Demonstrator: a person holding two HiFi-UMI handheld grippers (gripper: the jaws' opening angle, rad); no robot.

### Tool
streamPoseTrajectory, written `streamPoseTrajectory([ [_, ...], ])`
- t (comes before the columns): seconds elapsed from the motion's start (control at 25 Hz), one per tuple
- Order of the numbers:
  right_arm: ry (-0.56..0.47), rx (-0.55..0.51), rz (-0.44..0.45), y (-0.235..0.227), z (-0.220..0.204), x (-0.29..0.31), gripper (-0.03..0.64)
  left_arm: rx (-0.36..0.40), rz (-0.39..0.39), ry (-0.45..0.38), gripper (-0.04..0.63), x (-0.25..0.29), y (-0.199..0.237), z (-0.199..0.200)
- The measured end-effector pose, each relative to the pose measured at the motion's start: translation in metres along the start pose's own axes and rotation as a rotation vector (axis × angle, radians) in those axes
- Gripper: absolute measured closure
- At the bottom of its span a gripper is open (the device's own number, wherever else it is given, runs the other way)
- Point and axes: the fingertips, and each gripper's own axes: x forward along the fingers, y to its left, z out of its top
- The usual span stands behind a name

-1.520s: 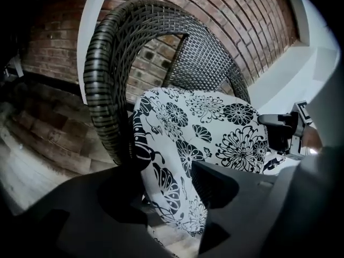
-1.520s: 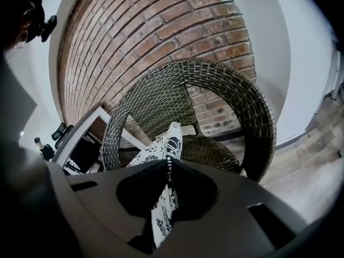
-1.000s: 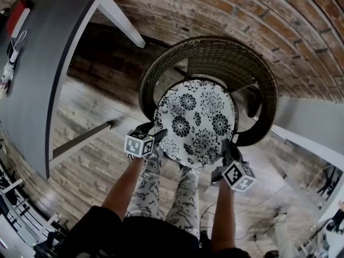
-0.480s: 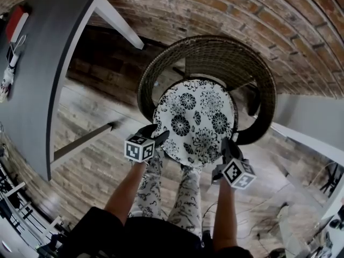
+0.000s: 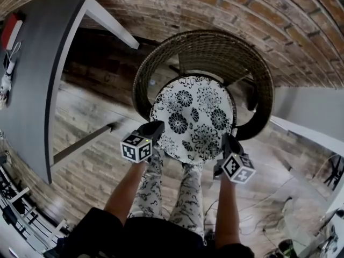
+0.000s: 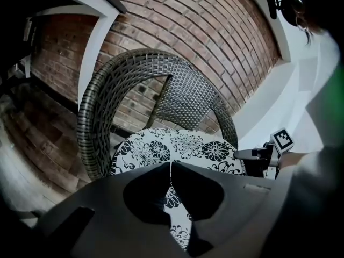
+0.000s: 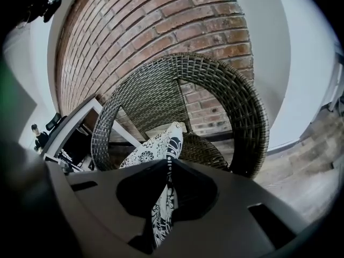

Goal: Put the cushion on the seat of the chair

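Against the red brick wall [image 5: 242,4] stands the round dark wicker chair [image 5: 199,50], and over its seat I hold the round white black-flowered cushion [image 5: 193,117], my left gripper [image 5: 152,129] and right gripper [image 5: 228,144] each clamped on its near edge

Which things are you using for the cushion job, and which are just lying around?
For the job: cushion, wicker chair, left tongs and right tongs, both shut on the cushion.
Just lying about: grey table, red thing on it.
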Motion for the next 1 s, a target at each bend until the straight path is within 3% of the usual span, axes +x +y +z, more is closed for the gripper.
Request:
streamPoseTrajectory([
  [0.2, 0.018, -0.008, -0.029, -0.017, -0.008, 0.005, 0.594, 0.017, -0.052, -0.012, 0.59, 0.004, -0.014, 0.005],
  [1.0, 0.151, -0.103, -0.142, -0.079, -0.036, 0.033, 0.593, 0.011, -0.035, 0.0, 0.591, 0.002, -0.018, 0.004],
])
